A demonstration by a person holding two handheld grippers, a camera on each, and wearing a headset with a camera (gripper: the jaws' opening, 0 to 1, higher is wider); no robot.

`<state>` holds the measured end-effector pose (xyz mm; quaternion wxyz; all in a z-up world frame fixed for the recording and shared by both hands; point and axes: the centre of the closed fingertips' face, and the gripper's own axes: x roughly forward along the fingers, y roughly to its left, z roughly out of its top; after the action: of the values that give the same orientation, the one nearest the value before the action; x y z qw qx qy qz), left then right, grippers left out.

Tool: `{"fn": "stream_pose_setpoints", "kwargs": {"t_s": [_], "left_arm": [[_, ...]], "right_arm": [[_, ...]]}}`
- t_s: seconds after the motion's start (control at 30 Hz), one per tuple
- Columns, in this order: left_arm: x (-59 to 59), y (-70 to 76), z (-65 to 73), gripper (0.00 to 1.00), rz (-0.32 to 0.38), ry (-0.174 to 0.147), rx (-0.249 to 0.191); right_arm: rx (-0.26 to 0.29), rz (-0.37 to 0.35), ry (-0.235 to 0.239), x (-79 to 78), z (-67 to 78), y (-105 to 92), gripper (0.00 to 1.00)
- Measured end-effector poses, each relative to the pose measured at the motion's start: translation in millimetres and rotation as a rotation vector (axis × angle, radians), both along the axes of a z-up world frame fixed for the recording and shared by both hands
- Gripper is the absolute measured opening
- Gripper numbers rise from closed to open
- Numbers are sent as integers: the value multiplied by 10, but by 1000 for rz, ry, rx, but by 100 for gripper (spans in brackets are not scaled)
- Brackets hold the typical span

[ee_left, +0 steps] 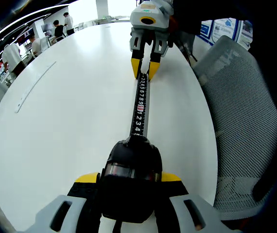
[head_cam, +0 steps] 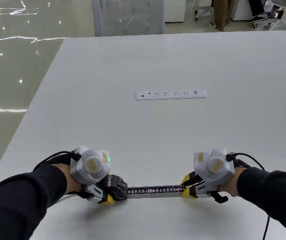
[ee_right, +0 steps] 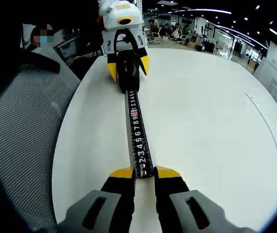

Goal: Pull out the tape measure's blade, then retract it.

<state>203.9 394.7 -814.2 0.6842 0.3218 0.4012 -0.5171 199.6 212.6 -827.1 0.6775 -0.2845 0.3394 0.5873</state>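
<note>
Left gripper (head_cam: 113, 192) at white table (head_cam: 183, 60), glossy floor (head_cam: 22, 50)

On tabletop (head_cam: 132, 140) near front edge, L tool (head_cam: 111, 194) w/ tape measure case (head_cam: 117, 188) sits left, blade (head_cam: 155, 190) runs right to R tool (head_cam: 187, 190); power strip (head_cam: 171, 94) lies well behind, centre.
</note>
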Motion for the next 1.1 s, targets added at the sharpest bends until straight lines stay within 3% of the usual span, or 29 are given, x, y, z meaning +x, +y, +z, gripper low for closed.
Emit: {"fn": "stream_pose_setpoints", "kwargs": {"t_s": [1.1], "left_arm": [[-6, -5, 3, 39, 4, 2, -1]], "right_arm": [[-23, -34, 8, -24, 23, -423, 11]]}}
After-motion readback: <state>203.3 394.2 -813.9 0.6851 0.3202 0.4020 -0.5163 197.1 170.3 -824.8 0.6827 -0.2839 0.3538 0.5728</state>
